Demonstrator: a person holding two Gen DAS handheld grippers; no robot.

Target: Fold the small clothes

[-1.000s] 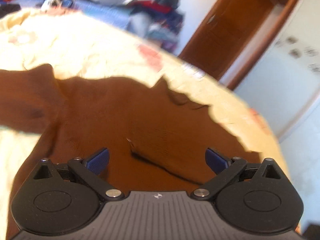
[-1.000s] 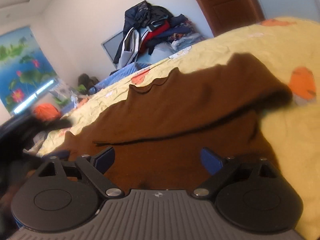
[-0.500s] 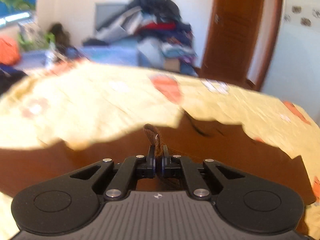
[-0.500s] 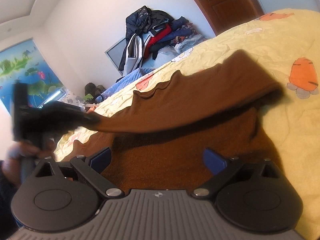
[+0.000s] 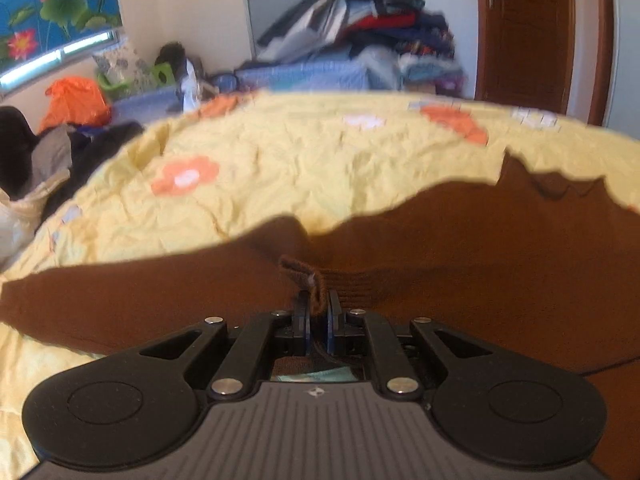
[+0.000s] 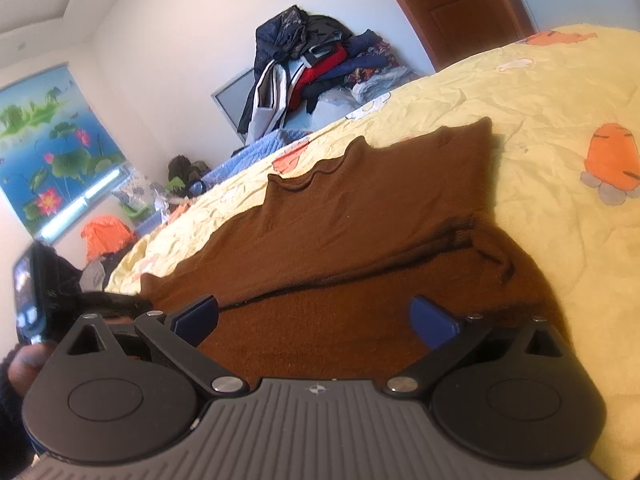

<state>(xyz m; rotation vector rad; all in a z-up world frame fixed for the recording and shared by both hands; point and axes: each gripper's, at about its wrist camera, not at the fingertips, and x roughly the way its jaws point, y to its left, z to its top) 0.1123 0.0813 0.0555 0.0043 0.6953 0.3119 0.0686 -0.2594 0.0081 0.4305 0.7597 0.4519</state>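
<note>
Sweater half folded on the bed

The left tongs (image 5: 316, 312) pinch a cuff (image 5: 298, 270) over the brown sweater (image 6: 340, 216); the right tongs (image 6: 314, 318) gape above it. One side is folded in; more folds remain.

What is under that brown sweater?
The brown sweater lies on a yellow bedspread printed with orange shapes, which shows all around it. Whatever is directly beneath the fabric is covered.
</note>
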